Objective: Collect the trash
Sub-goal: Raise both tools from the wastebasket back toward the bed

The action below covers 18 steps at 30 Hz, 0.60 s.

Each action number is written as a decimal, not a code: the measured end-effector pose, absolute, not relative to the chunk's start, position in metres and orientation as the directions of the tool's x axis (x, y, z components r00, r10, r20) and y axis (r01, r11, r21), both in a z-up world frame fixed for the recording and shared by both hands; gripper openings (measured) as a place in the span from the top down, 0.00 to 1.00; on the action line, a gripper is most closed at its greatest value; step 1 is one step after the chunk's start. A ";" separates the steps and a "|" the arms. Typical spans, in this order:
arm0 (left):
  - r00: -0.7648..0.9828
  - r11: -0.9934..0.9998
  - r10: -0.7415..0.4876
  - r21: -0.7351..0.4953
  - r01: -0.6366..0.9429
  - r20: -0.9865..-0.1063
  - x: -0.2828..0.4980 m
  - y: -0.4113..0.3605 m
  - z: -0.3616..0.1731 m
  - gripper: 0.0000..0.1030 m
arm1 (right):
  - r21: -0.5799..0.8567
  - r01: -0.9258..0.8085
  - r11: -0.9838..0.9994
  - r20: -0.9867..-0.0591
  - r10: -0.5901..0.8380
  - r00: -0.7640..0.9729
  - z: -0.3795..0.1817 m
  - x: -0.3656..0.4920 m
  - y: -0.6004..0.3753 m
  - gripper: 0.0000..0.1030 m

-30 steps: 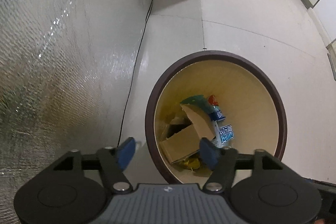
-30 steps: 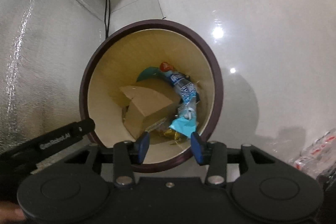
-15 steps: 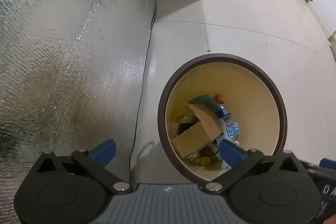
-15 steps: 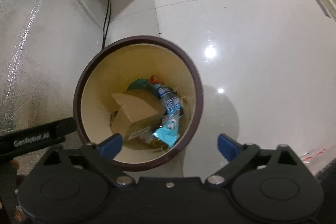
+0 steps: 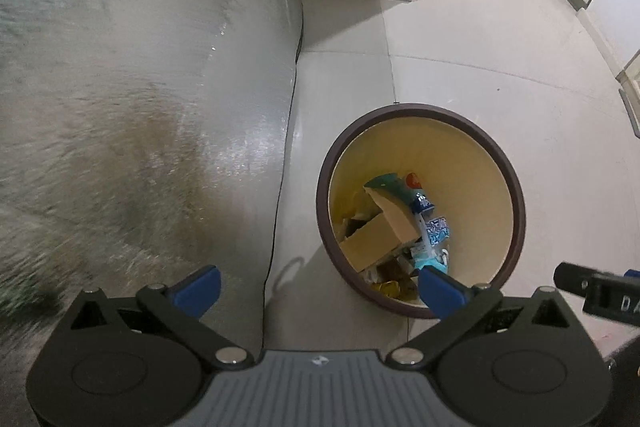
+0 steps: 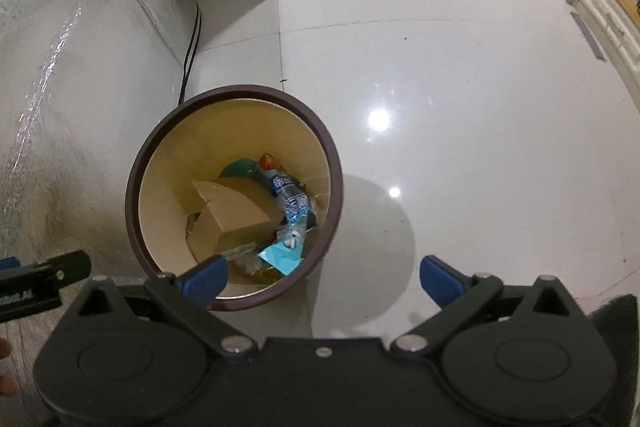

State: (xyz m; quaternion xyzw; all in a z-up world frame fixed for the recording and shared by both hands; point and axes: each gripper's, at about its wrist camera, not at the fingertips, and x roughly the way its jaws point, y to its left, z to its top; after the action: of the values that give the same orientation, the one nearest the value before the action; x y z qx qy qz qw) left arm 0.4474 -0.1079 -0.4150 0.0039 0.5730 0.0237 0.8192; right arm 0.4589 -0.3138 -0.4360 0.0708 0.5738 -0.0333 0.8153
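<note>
Both views are lit by overhead indoor light with a greenish-white cast. In the right wrist view two bright glare spots sit on the glossy floor (image 6: 460,75), and the bin (image 6: 234,303) throws a soft round shadow to its right. The left wrist view is dimmer and flatter; the silvery textured wall (image 5: 132,87) beside the bin (image 5: 516,203) is smeared with motion blur and carries streaks of sheen. Fisheye distortion bends straight lines, and the corners fall to black.

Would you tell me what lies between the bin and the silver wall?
A bare strip of tiled floor with a thin black cable along the wall's foot; the left wrist view shows it beside the bin.
</note>
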 end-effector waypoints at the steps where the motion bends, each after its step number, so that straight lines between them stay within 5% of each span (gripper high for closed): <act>1: 0.347 0.999 0.042 0.032 -0.034 -0.937 0.443 -0.107 -0.410 0.00 | 0.076 0.140 0.987 -0.939 0.023 0.344 -0.433 0.457 -0.315 0.00; 18: 0.426 1.000 0.002 0.005 0.007 -0.905 0.374 -0.107 -0.337 0.00 | 0.084 0.147 0.985 -0.878 0.004 0.478 -0.349 0.376 -0.328 0.00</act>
State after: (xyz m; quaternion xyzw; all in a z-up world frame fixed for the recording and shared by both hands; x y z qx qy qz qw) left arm 0.3738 -0.1072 -0.3368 0.0042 0.5357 -0.0017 0.8444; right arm 0.3761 -0.3277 -0.3493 0.0742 0.5090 -0.0419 0.8565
